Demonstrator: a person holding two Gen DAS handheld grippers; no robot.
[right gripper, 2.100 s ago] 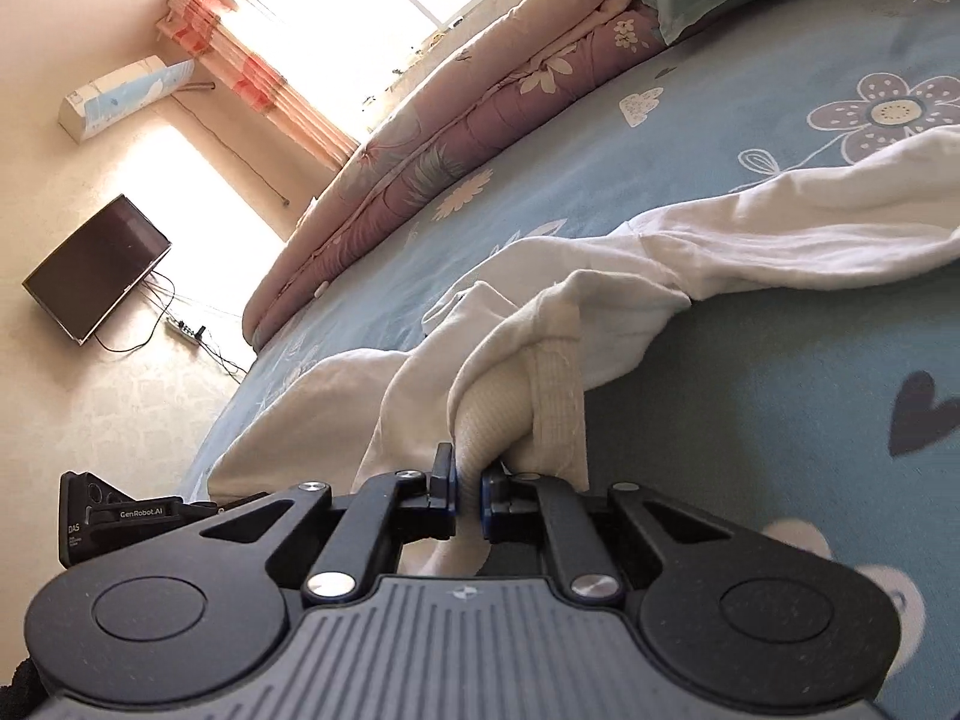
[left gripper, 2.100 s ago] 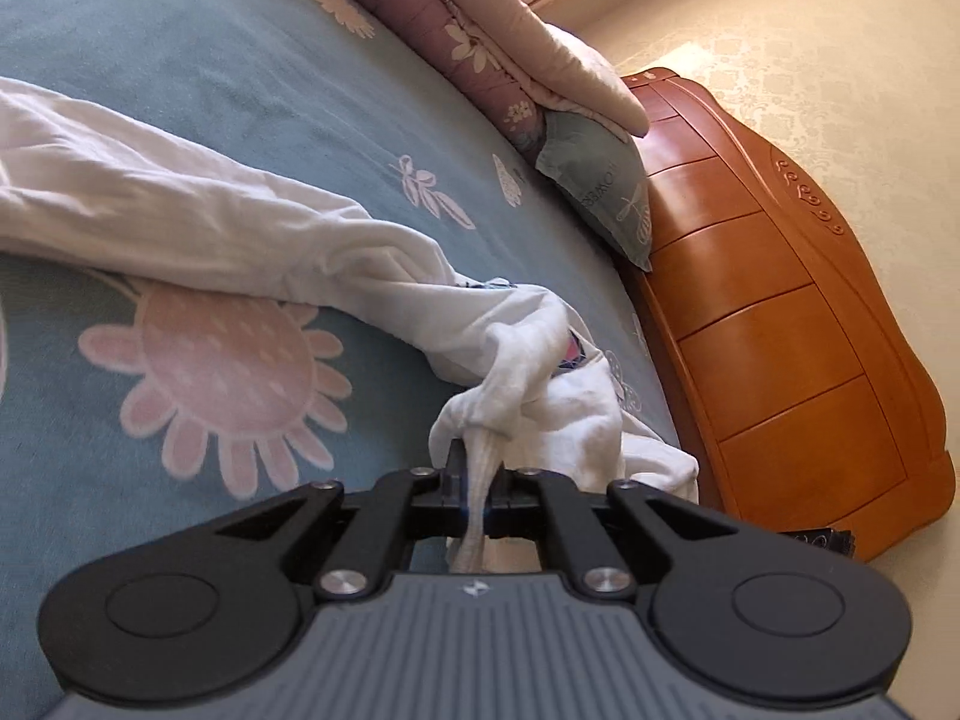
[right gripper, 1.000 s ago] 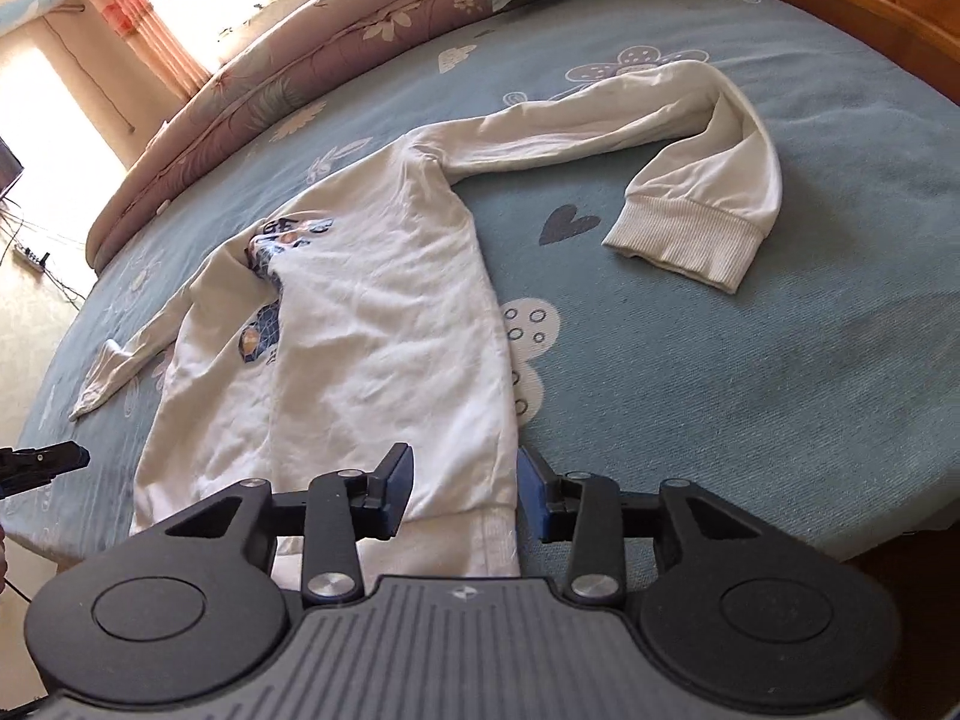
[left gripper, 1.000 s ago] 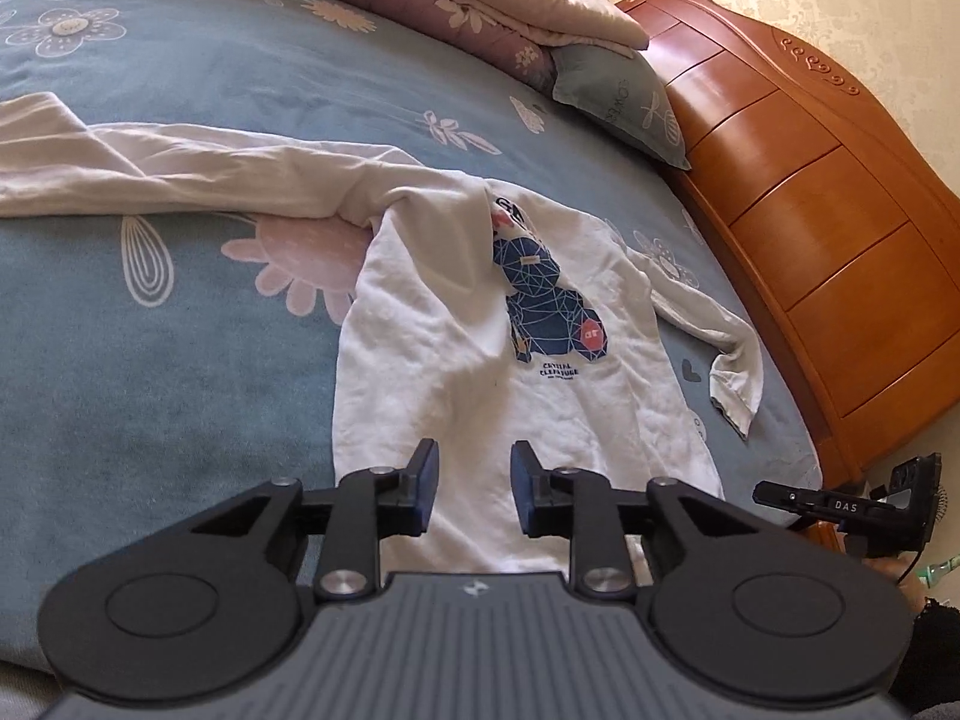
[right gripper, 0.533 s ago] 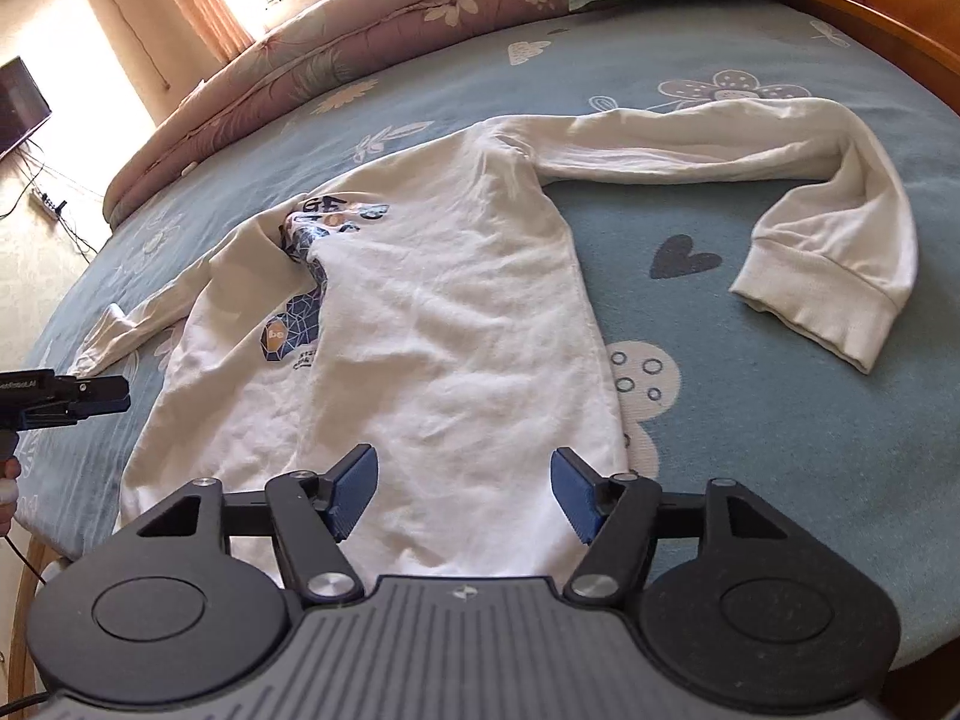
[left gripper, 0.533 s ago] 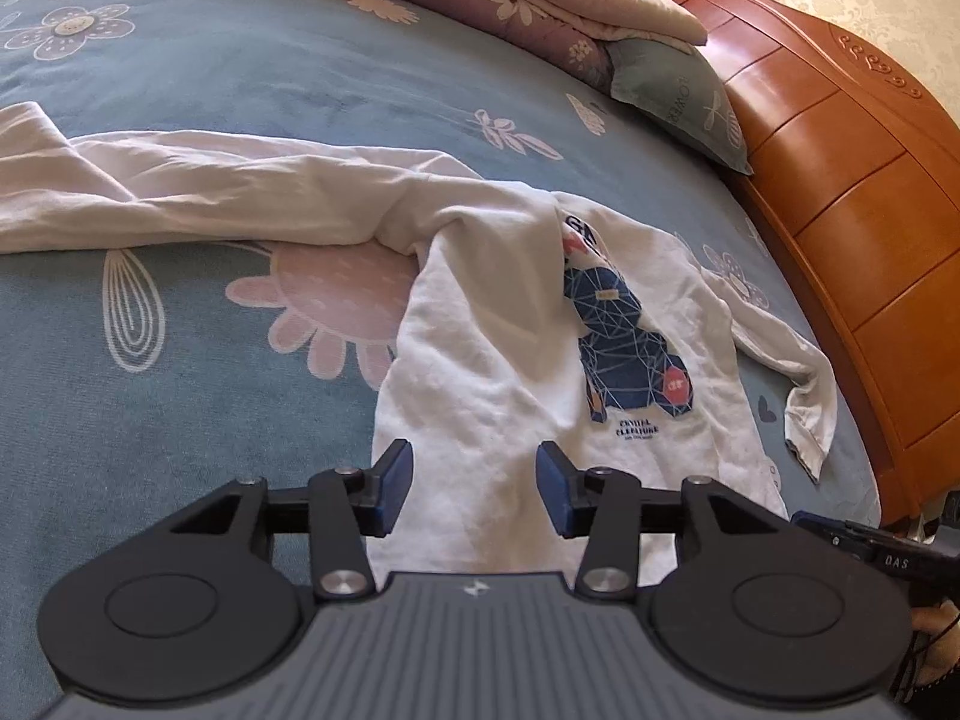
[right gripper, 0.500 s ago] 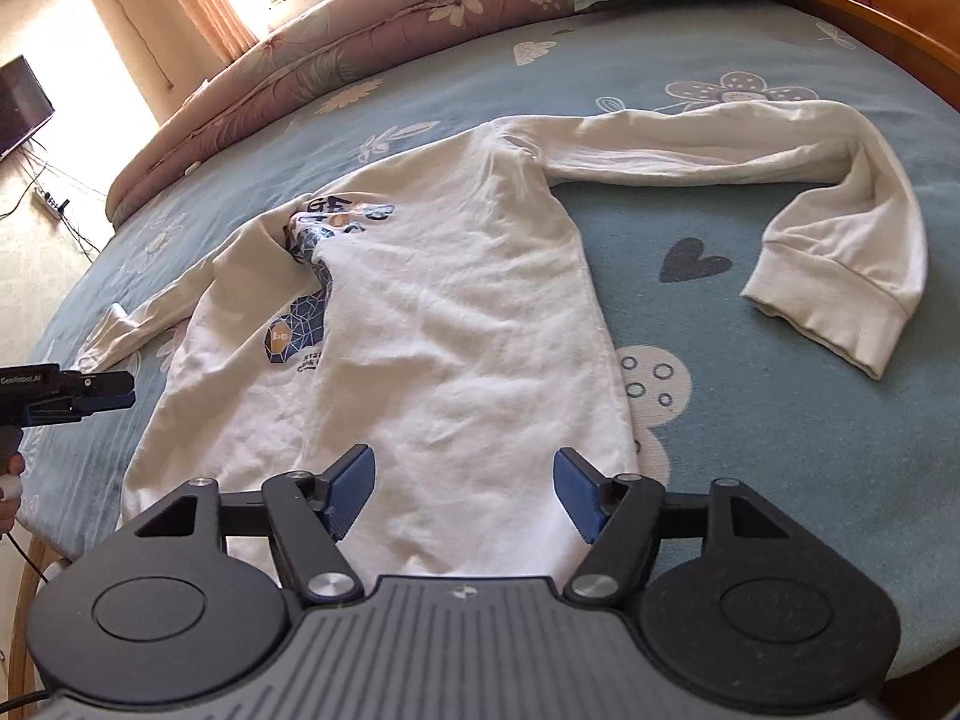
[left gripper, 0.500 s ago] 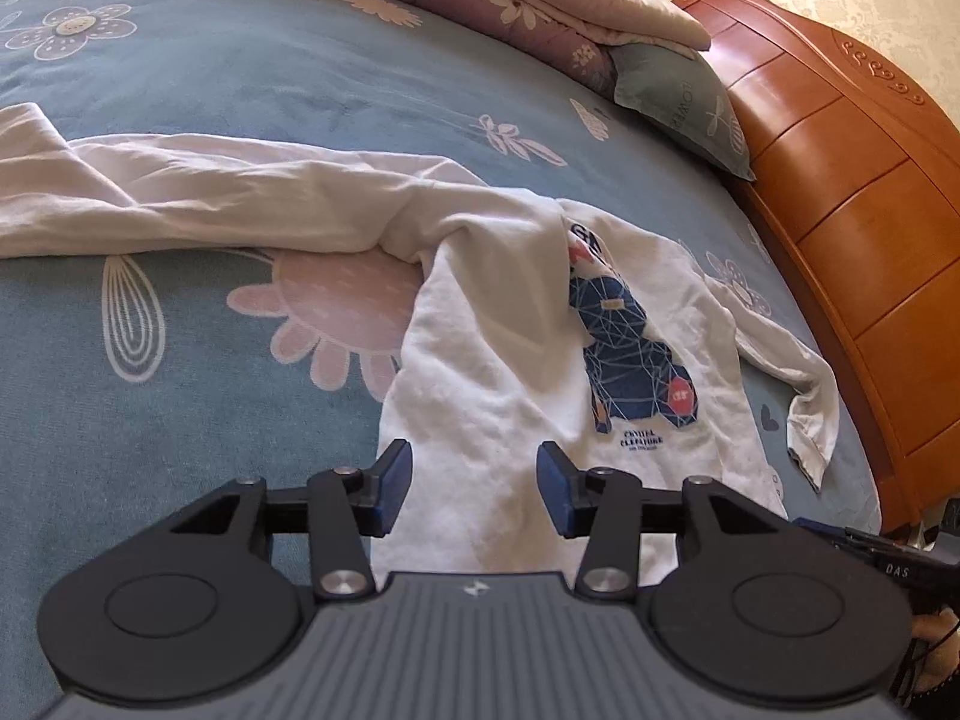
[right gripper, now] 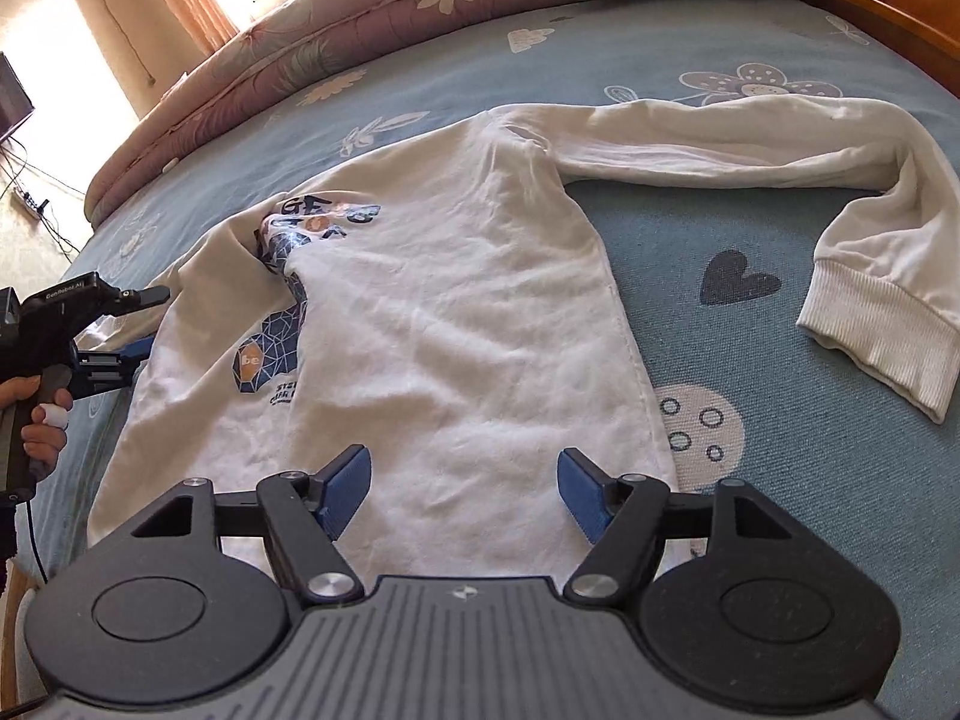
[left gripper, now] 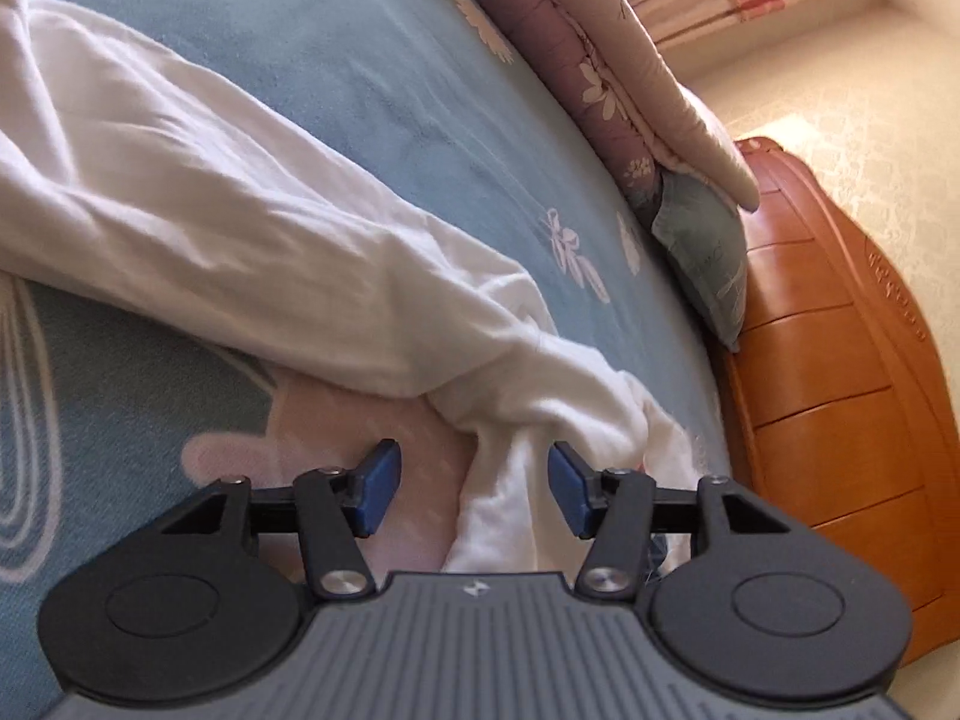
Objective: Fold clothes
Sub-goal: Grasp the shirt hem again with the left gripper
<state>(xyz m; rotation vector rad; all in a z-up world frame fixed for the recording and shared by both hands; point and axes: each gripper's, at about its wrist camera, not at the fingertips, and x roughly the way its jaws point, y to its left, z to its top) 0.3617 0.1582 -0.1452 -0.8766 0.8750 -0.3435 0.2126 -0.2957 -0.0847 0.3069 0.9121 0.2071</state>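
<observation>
Sweatshirt [right gripper: 456, 324]: flat on bed [right gripper: 780, 480]. Left tongs [left gripper: 471, 489]: agape, low, straddling bunched sleeve [left gripper: 240, 228]. Right tongs [right gripper: 459, 495]: agape above hem, near bed's edge.

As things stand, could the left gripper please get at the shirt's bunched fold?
Probably yes: the left gripper is open, with the shirt fold already lying between its fingers and nothing in the way.

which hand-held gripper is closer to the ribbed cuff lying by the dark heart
Right. The right hand-held gripper hovers open over the shirt's hem, across from the cuff; the left hand-held gripper is at the shirt's far side.
</observation>
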